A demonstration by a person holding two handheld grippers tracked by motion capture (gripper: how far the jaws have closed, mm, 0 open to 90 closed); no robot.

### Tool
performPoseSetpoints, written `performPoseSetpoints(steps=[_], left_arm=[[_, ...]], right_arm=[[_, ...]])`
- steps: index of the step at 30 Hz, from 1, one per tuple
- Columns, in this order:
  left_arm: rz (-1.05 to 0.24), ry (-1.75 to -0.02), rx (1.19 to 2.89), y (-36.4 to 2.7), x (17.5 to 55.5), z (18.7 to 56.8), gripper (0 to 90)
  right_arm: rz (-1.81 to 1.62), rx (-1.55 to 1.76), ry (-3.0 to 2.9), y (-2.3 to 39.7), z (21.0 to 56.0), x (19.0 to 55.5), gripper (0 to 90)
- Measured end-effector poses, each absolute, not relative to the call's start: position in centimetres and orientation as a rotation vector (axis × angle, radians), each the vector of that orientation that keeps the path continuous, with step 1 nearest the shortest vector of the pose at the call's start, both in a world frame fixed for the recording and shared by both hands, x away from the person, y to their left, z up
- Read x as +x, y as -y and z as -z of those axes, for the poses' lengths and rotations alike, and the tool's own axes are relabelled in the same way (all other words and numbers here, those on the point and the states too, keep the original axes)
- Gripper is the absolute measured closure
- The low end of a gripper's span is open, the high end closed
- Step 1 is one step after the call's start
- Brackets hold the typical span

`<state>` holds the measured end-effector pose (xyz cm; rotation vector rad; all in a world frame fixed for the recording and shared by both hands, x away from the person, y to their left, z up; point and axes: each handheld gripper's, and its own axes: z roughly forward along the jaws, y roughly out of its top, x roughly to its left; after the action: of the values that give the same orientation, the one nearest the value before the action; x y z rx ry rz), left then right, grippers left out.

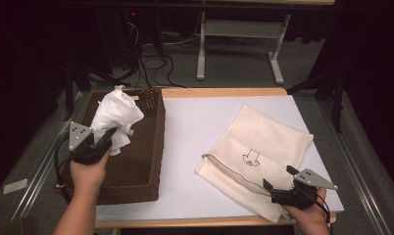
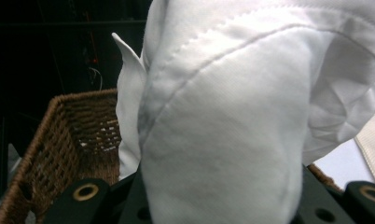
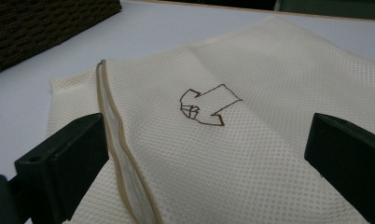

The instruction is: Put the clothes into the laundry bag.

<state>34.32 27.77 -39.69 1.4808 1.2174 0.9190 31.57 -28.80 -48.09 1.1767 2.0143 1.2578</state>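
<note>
The left hand-held gripper (image 1: 108, 137) pinches a bunched white garment (image 1: 117, 115), its jaws pressed into the lower part of the cloth. It holds the garment up above the open top of a brown wicker basket (image 1: 151, 161). In the left gripper view the white garment (image 2: 232, 116) bulges up from between the jaws, with a stitched seam curving across it and a pointed fold sticking out at its upper left. Behind it the woven wall of the wicker basket (image 2: 50, 154) slopes away. The person's left hand (image 1: 88, 172) grips the tool from below, over the basket's near end, and a cable trails down beside the wrist.

The right hand-held gripper (image 1: 280, 183) has its jaws spread wide with nothing between the pads. It sits low at the near right of the desk (image 1: 195, 127), over the near corner of a cream mesh laundry bag (image 1: 263, 142) that lies flat on the white surface. The right gripper view shows the cream mesh laundry bag (image 3: 251, 154) stretching away between the two spread jaws. A zipper edge (image 3: 113, 140) in tan runs along the side nearer the basket, and a small brown outline drawing (image 3: 206, 106) marks the middle of the mesh. The basket stands at the left part of the desk, well apart from the bag.
</note>
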Motion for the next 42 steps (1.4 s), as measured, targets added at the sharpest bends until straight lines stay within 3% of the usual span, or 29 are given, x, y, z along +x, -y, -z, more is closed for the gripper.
performPoseSetpoints(steps=[8, 18, 30, 42], left_arm=[[-0.935, -1.135, 1.43, -25.4, 33.7, 37.8, 74.7], [-0.853, -0.994, 1.416, -19.8, 33.5, 36.2, 74.8], [-0.729, -0.874, 1.451, -13.1, 32.4, 37.3, 74.7], [-0.642, -0.799, 1.516, -8.9, 30.5, 38.8, 74.6]], right_arm=[[-1.284, 1.205, -2.007, 29.0, 48.0, 31.6, 0.1], [-1.306, 1.205, -1.999, 29.0, 48.0, 31.5, 0.1], [-1.31, 1.202, -2.009, 29.0, 48.1, 31.6, 0.2], [-1.307, 1.195, -2.012, 29.1, 48.0, 31.5, 1.8]])
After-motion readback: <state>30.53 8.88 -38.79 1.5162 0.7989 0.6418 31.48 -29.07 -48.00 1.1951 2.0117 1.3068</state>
